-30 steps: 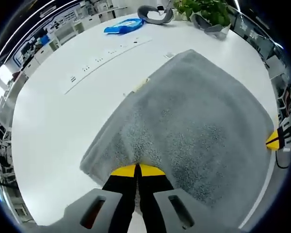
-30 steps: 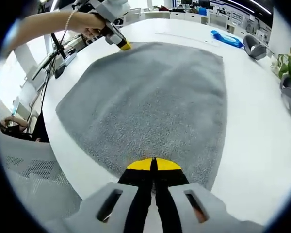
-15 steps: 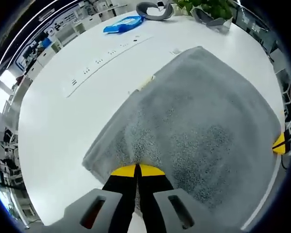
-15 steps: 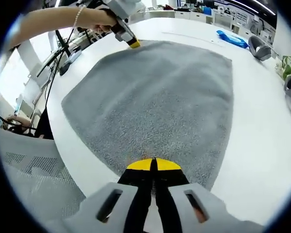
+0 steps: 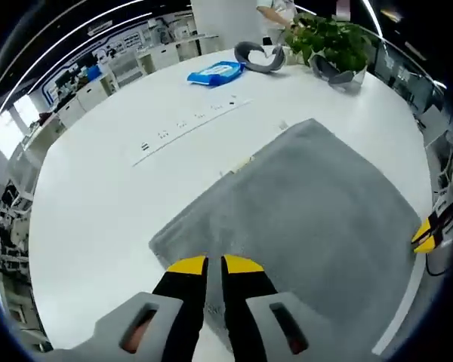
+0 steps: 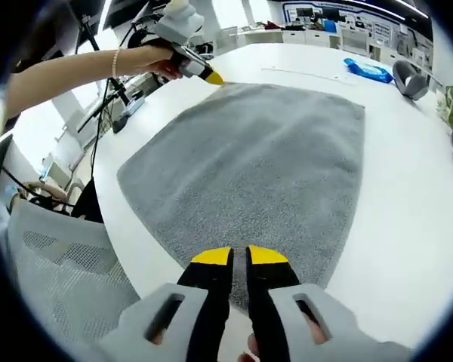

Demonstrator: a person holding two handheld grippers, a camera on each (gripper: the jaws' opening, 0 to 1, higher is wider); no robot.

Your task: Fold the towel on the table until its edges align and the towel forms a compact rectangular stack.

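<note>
On the white worktop (image 5: pixel 83 196) a grey towel (image 5: pixel 309 204) lies spread flat, and a hand-held gripper sits at each of two neighbouring corners. In the left gripper view, the left hand-held gripper (image 5: pixel 206 265) stands over the towel's near corner with its yellow-tipped jaws parted by a narrow gap; towel pile shows between them, but whether they pinch it I cannot tell. Beyond the towel lie a strip of sockets (image 5: pixel 189 121), a blue packet (image 5: pixel 216 73), a grey headset (image 5: pixel 258 56) and a potted plant (image 5: pixel 328 41). At the far right edge the other gripper's yellow tip touches the towel's edge. In the right gripper view, the right hand-held gripper (image 6: pixel 238 257) rests at the towel's (image 6: pixel 264 166) near edge, jaws likewise slightly apart over the cloth. A hand (image 6: pixel 155 60) with a bead bracelet holds the left gripper at the far corner. A mesh chair (image 6: pixel 53 264) stands at the left.
</note>
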